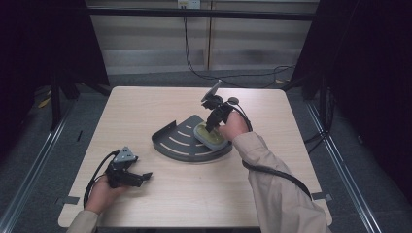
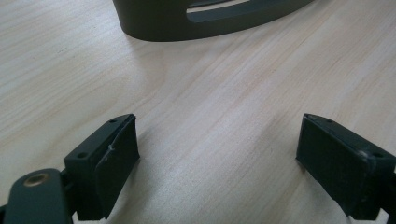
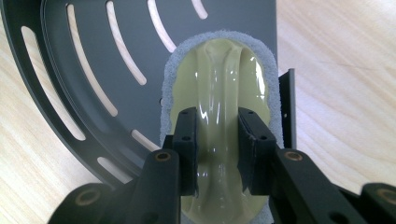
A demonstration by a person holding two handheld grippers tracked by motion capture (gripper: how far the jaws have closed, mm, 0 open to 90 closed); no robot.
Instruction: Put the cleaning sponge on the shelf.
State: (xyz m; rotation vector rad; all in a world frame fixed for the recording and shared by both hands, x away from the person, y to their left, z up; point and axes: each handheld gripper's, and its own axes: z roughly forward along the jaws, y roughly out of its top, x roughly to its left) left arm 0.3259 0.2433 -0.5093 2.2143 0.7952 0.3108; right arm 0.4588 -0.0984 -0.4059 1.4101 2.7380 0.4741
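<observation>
Light wood table (image 1: pixel 145 111) in a dark-curtained booth. Nearest, the left gripper (image 1: pixel 138 177) rests on it with jaws wide, nothing between. Farther off, the right gripper (image 3: pixel 217 149) pinches the raised handle of a pale green scrubbing sponge (image 3: pixel 219 84) lying in the slotted dark grey tray (image 1: pixel 170 141); its own close-up view shows the sponge's grey foam rim

A pale yellow-green scrubber (image 3: pixel 219 93) with a glossy raised handle ridge and a grey foam rim lies flat on the dark slotted corner rack (image 1: pixel 177 138) (against its right wall), which sits near the middle of the tabletop (image 1: pixel 145 107).
</observation>
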